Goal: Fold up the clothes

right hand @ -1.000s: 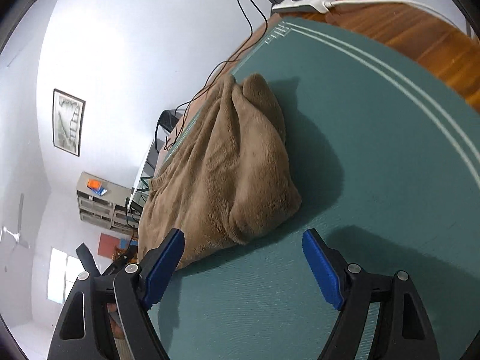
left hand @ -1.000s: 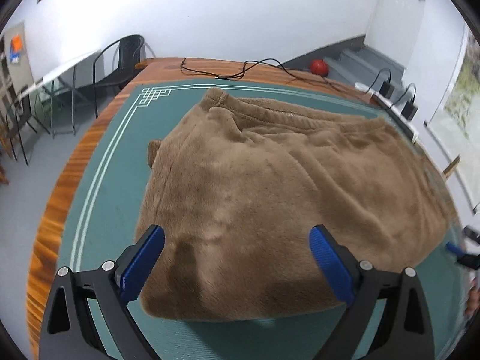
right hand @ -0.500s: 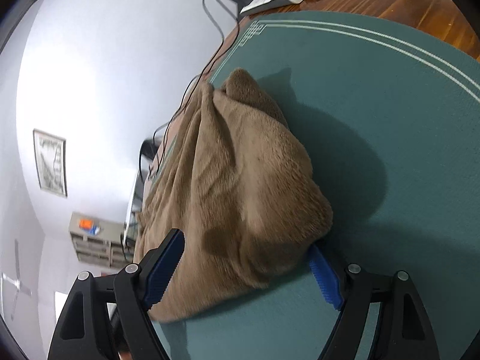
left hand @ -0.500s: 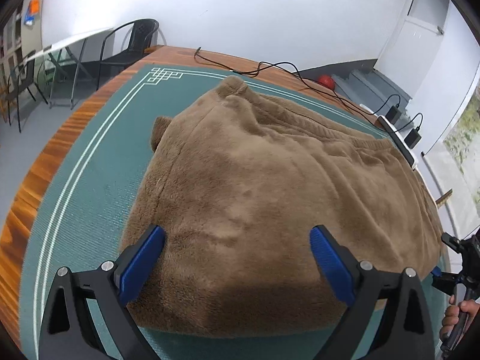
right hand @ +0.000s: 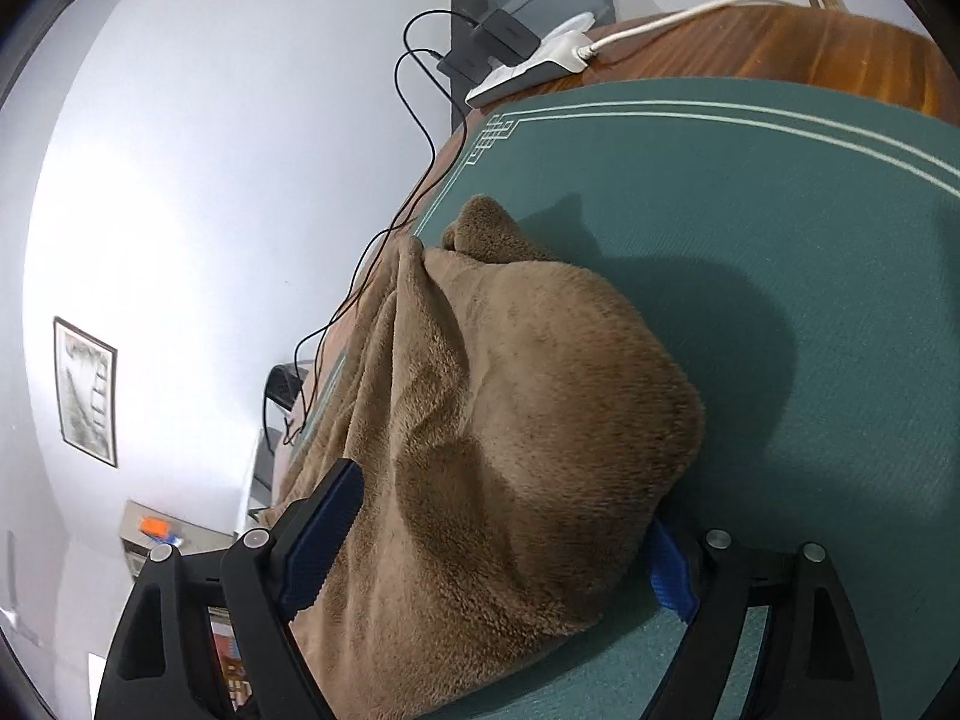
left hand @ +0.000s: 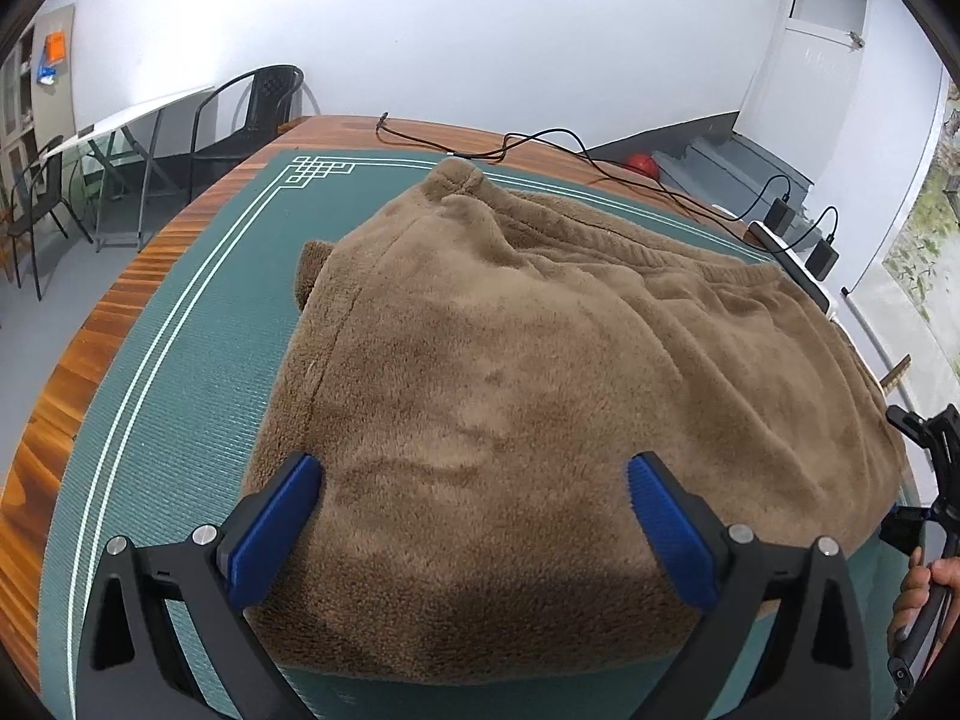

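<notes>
1. We see a brown fleece garment (left hand: pixel 540 396) lying in a thick folded heap on a green mat (left hand: pixel 198 324) that covers a wooden table (left hand: pixel 78 360).
2. Our left gripper (left hand: pixel 474 516) hangs over the garment's near edge, its blue pads (left hand: pixel 276 528) wide apart above the fleece and not pinching it.
3. Our right gripper (right hand: pixel 498 546) straddles a rounded corner of the garment (right hand: pixel 510 450). Its jaws have just been opening a little further and stand wide, with the fleece bulging between them.
4. The right-hand pad is partly hidden under the fabric, so we cannot be sure whether it presses on the cloth; it looks loose to us.
5. In the left wrist view, a hand (left hand: pixel 924 594) holds the right gripper's handle at the garment's far right corner.
6. Black cables (left hand: pixel 540 144) trail over the table's far edge, near a white power strip (right hand: pixel 534 69) with chargers.
7. A black chair (left hand: pixel 252 114) stands beyond the table by the white wall.
</notes>
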Demonstrator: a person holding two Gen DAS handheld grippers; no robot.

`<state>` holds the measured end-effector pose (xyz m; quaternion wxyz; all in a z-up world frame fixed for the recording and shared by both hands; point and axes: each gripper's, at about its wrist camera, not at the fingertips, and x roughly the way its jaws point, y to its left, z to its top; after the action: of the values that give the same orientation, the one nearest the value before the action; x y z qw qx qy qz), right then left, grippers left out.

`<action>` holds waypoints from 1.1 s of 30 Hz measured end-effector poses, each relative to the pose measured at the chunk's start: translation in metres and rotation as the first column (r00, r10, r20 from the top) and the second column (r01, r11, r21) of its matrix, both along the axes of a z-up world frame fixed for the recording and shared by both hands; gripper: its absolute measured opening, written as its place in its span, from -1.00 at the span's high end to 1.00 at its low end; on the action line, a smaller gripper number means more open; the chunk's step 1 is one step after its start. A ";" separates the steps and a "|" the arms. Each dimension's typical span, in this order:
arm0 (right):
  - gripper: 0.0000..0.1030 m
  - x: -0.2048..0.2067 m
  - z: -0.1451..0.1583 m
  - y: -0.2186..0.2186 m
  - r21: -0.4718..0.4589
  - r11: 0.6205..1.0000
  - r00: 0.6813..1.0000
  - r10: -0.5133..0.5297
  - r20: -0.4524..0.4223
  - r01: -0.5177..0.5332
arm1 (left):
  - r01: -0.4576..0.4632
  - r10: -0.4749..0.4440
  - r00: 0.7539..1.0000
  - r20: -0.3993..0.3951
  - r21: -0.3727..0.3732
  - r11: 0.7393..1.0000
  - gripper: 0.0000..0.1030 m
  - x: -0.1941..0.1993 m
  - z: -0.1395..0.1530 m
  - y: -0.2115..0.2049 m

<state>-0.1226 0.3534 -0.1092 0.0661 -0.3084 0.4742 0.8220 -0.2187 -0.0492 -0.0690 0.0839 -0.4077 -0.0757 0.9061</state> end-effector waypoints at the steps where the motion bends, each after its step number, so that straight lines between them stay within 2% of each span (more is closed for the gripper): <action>1: -0.69 -0.001 0.000 -0.001 0.002 1.000 1.000 0.002 0.001 -0.002 | 0.000 0.000 1.000 -0.002 0.001 1.000 -0.99 0.000 0.000 -0.001; 4: -0.53 0.000 0.000 -0.002 -0.027 1.000 1.000 0.017 -0.002 -0.017 | 0.000 0.000 1.000 -0.008 0.005 1.000 -0.99 0.001 0.000 -0.003; 5: -0.52 0.000 0.000 -0.003 -0.033 0.999 1.000 0.024 -0.006 -0.024 | 0.000 0.000 1.000 -0.008 0.007 1.000 -0.99 0.000 0.000 -0.003; 8: -0.52 -0.008 0.006 -0.007 0.032 0.998 0.998 0.056 -0.017 -0.055 | 0.001 -0.001 1.000 -0.009 0.000 1.000 -0.99 0.000 -0.002 -0.002; 13: -0.53 -0.017 -0.002 -0.015 0.031 0.997 0.997 0.074 -0.017 -0.073 | -0.001 0.001 1.000 -0.030 0.009 1.000 -0.99 0.004 0.005 -0.002; 15: -0.53 -0.019 -0.003 -0.019 0.039 0.997 0.997 0.072 -0.023 -0.072 | 0.021 -0.019 0.996 -0.083 0.025 0.999 -0.99 0.013 0.014 0.001; 17: -0.53 -0.020 -0.003 -0.023 0.062 0.994 0.996 0.089 -0.027 -0.087 | 0.100 -0.094 0.983 -0.156 0.030 0.995 -0.99 0.025 0.025 0.013; 19: -0.53 -0.021 -0.003 -0.026 0.081 0.992 0.995 0.099 -0.029 -0.097 | 0.204 -0.200 0.957 -0.210 -0.002 0.979 -0.99 0.035 0.031 0.030; 21: -0.53 -0.018 -0.004 -0.026 0.088 0.991 0.994 0.106 -0.028 -0.103 | 0.271 -0.287 0.935 -0.207 -0.099 0.957 -0.99 0.039 0.026 0.053; 22: -0.53 -0.018 -0.004 -0.026 0.088 0.991 0.994 0.108 -0.027 -0.105 | 0.288 -0.313 0.932 -0.184 -0.150 0.946 -0.99 0.039 0.020 0.063; 25: -0.52 -0.018 -0.006 -0.024 0.095 0.988 0.992 0.121 -0.026 -0.118 | 0.289 -0.319 0.943 -0.094 -0.241 0.927 -0.98 0.029 -0.004 0.081; 27: -0.28 -0.026 -0.007 -0.027 0.102 0.986 0.991 0.134 -0.024 -0.131 | 0.290 -0.321 0.943 -0.087 -0.254 0.923 -0.98 0.029 -0.006 0.085; 28: -0.04 -0.029 -0.008 -0.029 0.106 0.985 0.990 0.141 -0.024 -0.137 | 0.292 -0.321 0.943 -0.086 -0.245 0.924 -0.98 0.029 -0.006 0.083; 30: 0.03 -0.033 -0.008 -0.032 0.119 0.982 0.989 0.148 -0.024 -0.144 | 0.296 -0.322 0.943 -0.084 -0.228 0.928 -0.98 0.029 -0.006 0.081; 33: 0.13 -0.035 0.003 -0.042 0.205 0.966 0.985 0.169 -0.029 -0.160 | 0.302 -0.324 0.943 -0.080 -0.207 0.931 -0.99 0.030 -0.004 0.077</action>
<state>-0.1572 0.3115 -0.1063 0.0177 -0.3191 0.3624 0.8755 -0.1892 0.0282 -0.0727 0.1917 -0.3688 0.0827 0.9057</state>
